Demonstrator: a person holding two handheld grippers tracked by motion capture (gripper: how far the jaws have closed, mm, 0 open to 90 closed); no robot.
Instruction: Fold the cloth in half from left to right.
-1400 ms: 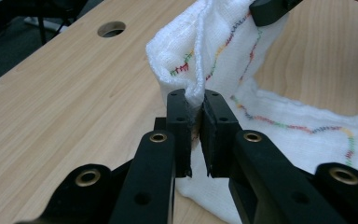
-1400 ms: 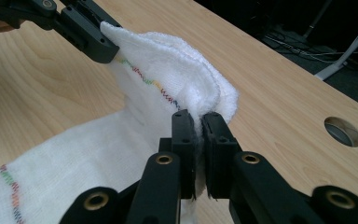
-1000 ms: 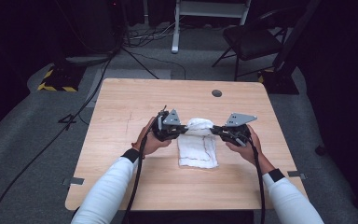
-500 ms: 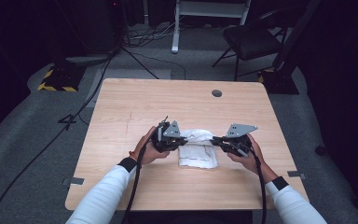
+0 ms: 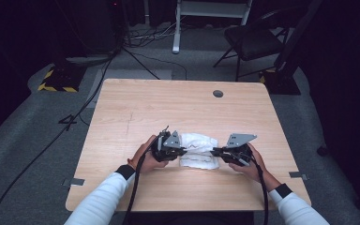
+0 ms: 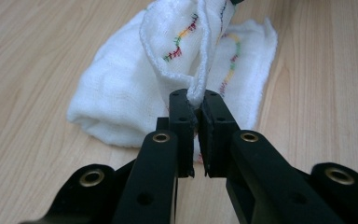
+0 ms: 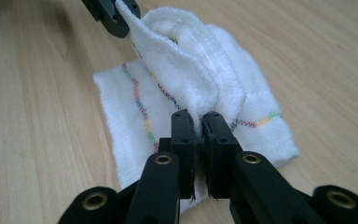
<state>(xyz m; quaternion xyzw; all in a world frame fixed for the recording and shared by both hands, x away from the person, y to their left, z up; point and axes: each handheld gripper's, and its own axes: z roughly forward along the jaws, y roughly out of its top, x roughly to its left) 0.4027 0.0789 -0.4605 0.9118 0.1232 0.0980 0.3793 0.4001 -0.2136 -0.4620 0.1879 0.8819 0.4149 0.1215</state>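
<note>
On the wooden bench (image 5: 136, 112), the left claw (image 5: 182, 151) sat at about nine o'clock of the white cloth (image 5: 198, 151), its jaws pinched tight on a raised edge of that cloth (image 6: 186, 56) (the edge with coloured stitching). The cloth lay partly folded on the bench, slightly toward six o'clock of the middle, between both hands. At three o'clock of the cloth, the right claw (image 5: 215, 152) was likewise clamped on the lifted fold (image 7: 200, 79), the rest resting flat beneath.

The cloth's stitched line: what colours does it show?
Multicoloured zigzag stitching on the white cloth; clearest in the right gripper view.
</note>
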